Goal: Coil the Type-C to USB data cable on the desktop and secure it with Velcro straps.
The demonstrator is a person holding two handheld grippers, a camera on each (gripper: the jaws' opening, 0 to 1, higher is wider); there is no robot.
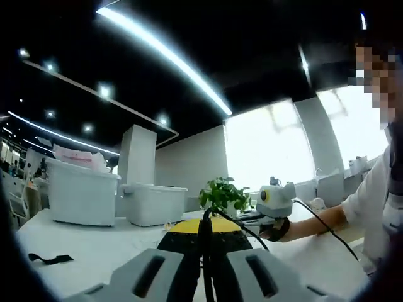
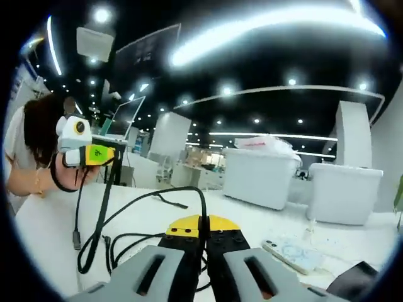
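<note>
A black data cable (image 1: 205, 221) rises between the yellow-tipped jaws of my left gripper (image 1: 204, 230), which is shut on it. From there it runs right toward my right gripper (image 1: 275, 207), held by a hand over the white table. In the right gripper view the cable (image 2: 203, 204) is pinched in my shut right gripper (image 2: 203, 228). It arcs left and hangs in loose loops (image 2: 94, 245) below my left gripper (image 2: 94, 155), one plug end (image 2: 75, 240) dangling. A black Velcro strap (image 1: 50, 258) lies flat on the table at left.
Two white lidded bins (image 1: 82, 192) (image 1: 154, 204) stand at the back of the table (image 1: 101, 245), with a small green plant (image 1: 223, 194) beside them. A phone (image 2: 293, 253) and a dark object (image 2: 356, 280) lie at the right. A person (image 1: 371, 201) sits close by.
</note>
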